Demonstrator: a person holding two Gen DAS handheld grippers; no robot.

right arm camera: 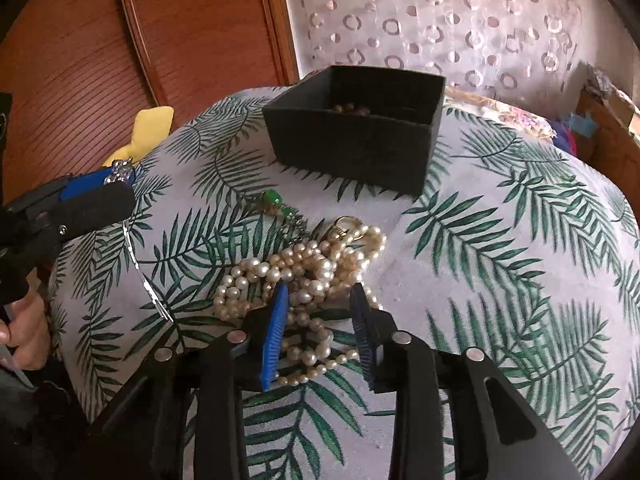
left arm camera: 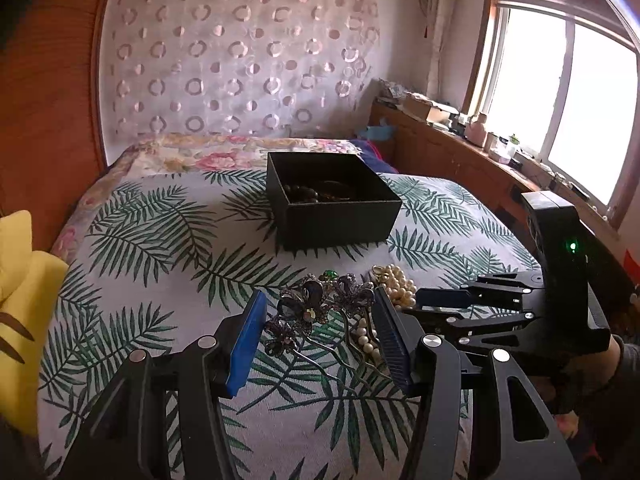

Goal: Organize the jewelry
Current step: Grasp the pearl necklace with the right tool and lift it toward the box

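A black open box (left arm camera: 334, 200) (right arm camera: 356, 128) with dark beads inside stands on the leaf-print bed cover. In the left wrist view, my left gripper (left arm camera: 320, 312) is open around dark jewelled flower hairpins (left arm camera: 308, 308) lying on the cover. A green bead earring (left arm camera: 329, 274) (right arm camera: 276, 202) lies just beyond. A pile of pearl necklace (left arm camera: 394, 284) (right arm camera: 308, 276) lies to the right. My right gripper (right arm camera: 320, 308) is open, its fingers straddling the pearls. In the right wrist view the left gripper (right arm camera: 120, 184) shows at the left with a sparkly pin at its tip.
The bed cover (left arm camera: 160, 240) (right arm camera: 500, 280) rounds off at its edges. A yellow cushion (left arm camera: 20, 264) (right arm camera: 150, 128) lies at the left. A wooden wardrobe (right arm camera: 120, 40) and a circle-patterned curtain (left arm camera: 240, 52) stand behind. A cluttered window shelf (left arm camera: 480, 136) runs along the right.
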